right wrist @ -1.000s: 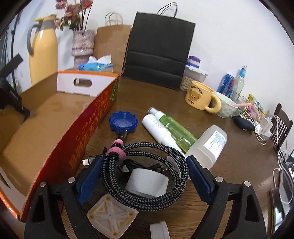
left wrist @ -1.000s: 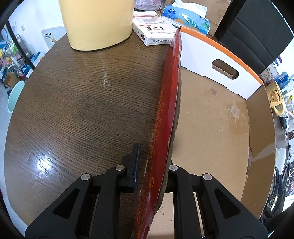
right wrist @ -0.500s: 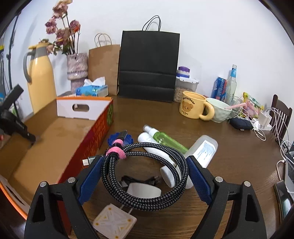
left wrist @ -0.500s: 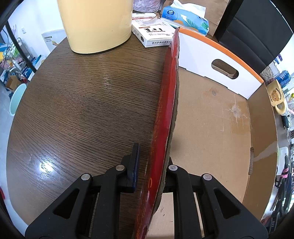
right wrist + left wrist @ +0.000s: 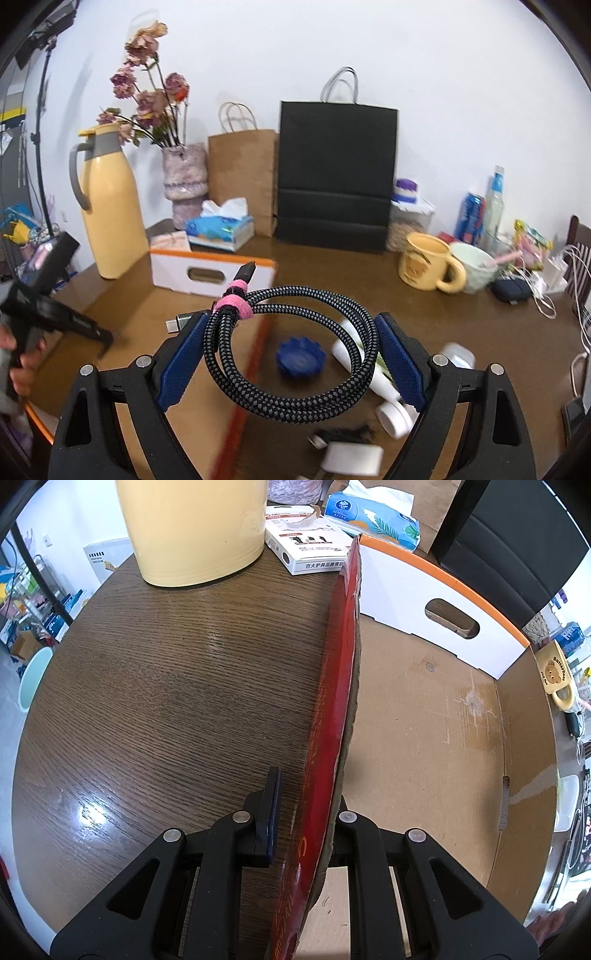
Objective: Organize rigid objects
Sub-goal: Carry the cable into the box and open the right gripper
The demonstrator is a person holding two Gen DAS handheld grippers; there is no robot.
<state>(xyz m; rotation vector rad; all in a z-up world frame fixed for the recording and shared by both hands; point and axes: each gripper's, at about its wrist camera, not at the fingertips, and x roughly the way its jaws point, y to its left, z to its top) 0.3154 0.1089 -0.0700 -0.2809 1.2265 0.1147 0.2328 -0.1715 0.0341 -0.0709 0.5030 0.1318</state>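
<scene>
A dark wood-grain bench (image 5: 155, 701) under a white wall carries everything here. The right gripper (image 5: 291, 363) has its blue pads spread wide against the two sides of a coiled black-and-grey braided cable (image 5: 295, 373), bound with a pink strap (image 5: 236, 304), and holds the coil up off the bench. Below it lie a blue cap (image 5: 301, 356), white bottles (image 5: 373, 376) and a white charger (image 5: 351, 458), blurred. The left gripper (image 5: 304, 819) is clamped tight on the red side wall (image 5: 332, 716) of a shallow cardboard box (image 5: 436, 738), one finger outside and one inside. The box floor is bare brown board, its far end white with a handle slot (image 5: 452, 618). Beyond stand a yellow thermos jug (image 5: 110, 206), a tissue pack (image 5: 219, 230), a brown paper bag (image 5: 242, 177), a black paper bag (image 5: 336, 173) and a yellow mug (image 5: 430, 266).
</scene>
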